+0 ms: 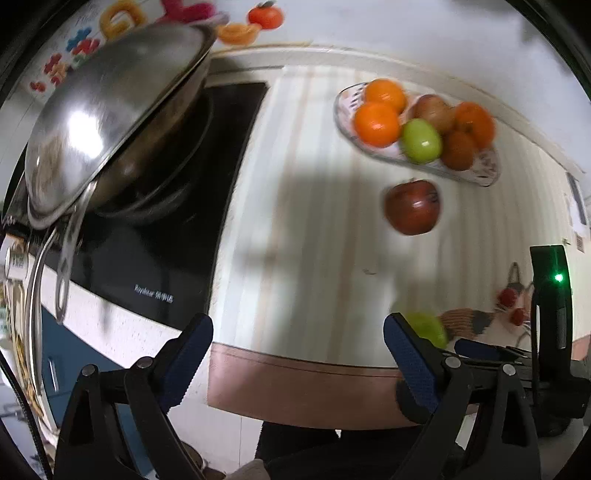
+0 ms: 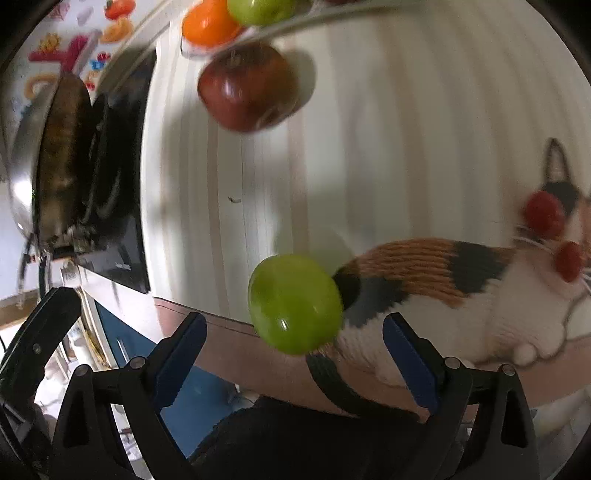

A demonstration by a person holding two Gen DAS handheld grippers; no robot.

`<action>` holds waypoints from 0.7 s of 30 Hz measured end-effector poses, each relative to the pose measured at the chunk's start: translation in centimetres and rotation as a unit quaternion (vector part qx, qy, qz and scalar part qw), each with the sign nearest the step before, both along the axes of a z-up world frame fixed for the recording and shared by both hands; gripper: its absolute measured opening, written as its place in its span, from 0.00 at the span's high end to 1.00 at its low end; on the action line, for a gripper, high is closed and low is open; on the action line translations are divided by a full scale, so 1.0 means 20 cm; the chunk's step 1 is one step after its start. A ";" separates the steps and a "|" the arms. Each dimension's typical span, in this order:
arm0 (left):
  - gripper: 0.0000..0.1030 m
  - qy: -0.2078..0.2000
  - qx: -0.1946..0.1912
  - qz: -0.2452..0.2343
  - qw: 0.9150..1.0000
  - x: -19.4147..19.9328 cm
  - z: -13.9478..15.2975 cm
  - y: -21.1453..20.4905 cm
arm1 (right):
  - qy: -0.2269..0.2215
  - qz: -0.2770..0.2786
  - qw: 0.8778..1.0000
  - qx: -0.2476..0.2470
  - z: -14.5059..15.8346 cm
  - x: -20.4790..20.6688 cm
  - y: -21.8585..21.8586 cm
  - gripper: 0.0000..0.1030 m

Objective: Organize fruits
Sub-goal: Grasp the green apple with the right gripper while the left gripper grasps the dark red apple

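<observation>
A glass plate (image 1: pixel 487 173) at the back of the striped counter holds oranges (image 1: pixel 376 123), a green apple (image 1: pixel 421 140) and a brownish apple (image 1: pixel 434 110). A red apple (image 1: pixel 412 206) (image 2: pixel 247 88) lies on the counter just in front of the plate (image 2: pixel 195 51). Near the counter's front edge sits a second green apple (image 2: pixel 295 302) (image 1: pixel 428 326), touching a knitted cat mat (image 2: pixel 443 277). My right gripper (image 2: pixel 295 343) is open right above this apple, its pads apart from it. My left gripper (image 1: pixel 299 343) is open over bare counter, with nothing between its fingers.
A steel pan with a domed lid (image 1: pixel 110 110) sits on a black hob (image 1: pixel 166 258) at the left. The counter's brown front edge (image 1: pixel 295 384) runs below the fingers. Fruit stickers (image 1: pixel 266 16) cover the back wall. The right gripper's body (image 1: pixel 550 295) stands close at the right.
</observation>
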State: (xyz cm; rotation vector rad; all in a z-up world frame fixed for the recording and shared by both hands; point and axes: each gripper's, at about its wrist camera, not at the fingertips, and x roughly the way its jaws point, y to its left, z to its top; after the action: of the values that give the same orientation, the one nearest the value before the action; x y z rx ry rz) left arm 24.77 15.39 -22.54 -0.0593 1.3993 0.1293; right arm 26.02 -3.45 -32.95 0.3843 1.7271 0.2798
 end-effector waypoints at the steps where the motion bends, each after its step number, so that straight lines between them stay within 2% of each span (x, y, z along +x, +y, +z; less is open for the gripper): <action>1: 0.08 0.003 0.001 0.004 1.000 0.00 -0.01 0.01 | 0.002 0.003 1.000 -0.002 -0.03 0.00 0.02 0.13; 2: 0.08 0.007 0.001 0.008 1.000 0.00 -0.03 0.02 | 0.004 0.007 1.000 -0.002 -0.05 0.01 0.04 0.17; 4: 0.08 0.010 0.002 0.013 1.000 0.02 -0.04 0.03 | 0.003 0.018 1.000 -0.009 -0.09 0.01 0.09 0.34; 6: 0.08 0.010 -0.003 0.015 1.000 0.05 -0.04 0.01 | -0.010 0.032 0.999 -0.031 -0.10 0.02 0.11 0.41; 10: 0.08 0.006 -0.019 0.004 1.000 0.16 -0.03 -0.07 | -0.034 0.012 0.999 -0.040 -0.03 0.08 0.02 0.41; 14: 0.08 0.015 -0.072 -0.004 0.997 0.36 -0.06 -0.19 | -0.054 -0.033 0.997 -0.054 0.04 0.17 -0.18 0.41; 19: 0.08 0.052 -0.128 -0.003 0.990 0.60 -0.19 -0.29 | -0.066 -0.067 0.992 -0.085 0.06 0.30 -0.39 0.41; 21: 0.08 0.085 -0.151 -0.009 0.985 0.68 -0.30 -0.34 | -0.067 -0.071 0.991 -0.090 0.05 0.31 -0.43 0.41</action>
State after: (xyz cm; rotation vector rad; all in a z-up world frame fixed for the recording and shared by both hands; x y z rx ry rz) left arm 38.46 8.56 -28.46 -0.2920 1.5805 -0.0968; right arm 32.30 -12.03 -31.86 0.3457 1.5711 0.0452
